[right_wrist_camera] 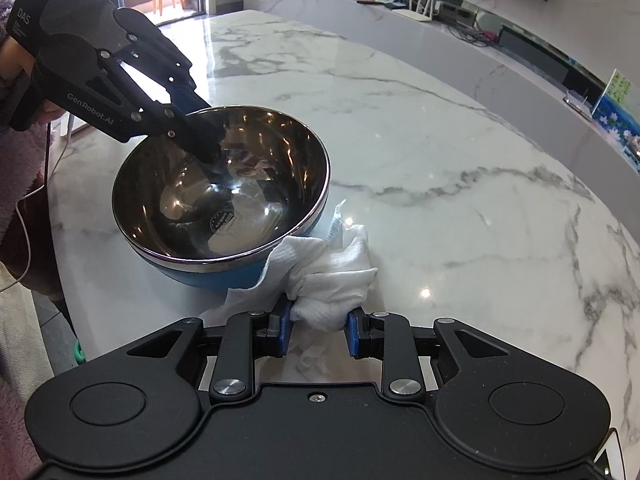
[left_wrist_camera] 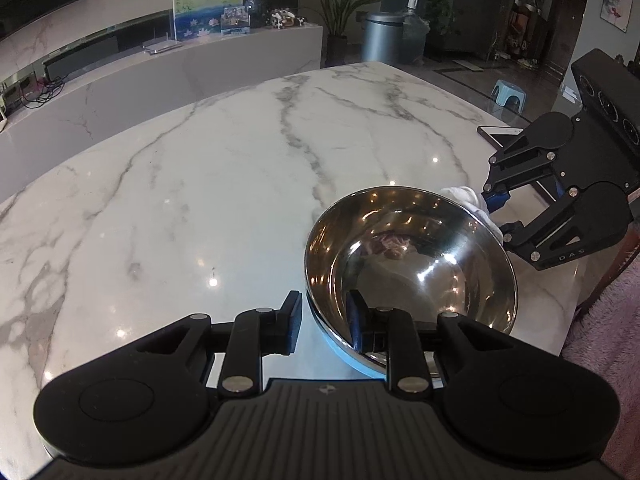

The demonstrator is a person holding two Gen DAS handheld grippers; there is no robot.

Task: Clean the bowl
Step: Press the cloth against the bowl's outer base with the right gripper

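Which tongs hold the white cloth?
The right tongs grip the white cloth beside the bowl; the left tongs straddle the bowl's rim instead.

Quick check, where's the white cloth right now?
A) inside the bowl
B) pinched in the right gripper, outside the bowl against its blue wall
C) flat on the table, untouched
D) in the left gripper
B: the white cloth is bunched between the fingers of the right gripper and lies against the blue outer wall of the bowl, not inside it.
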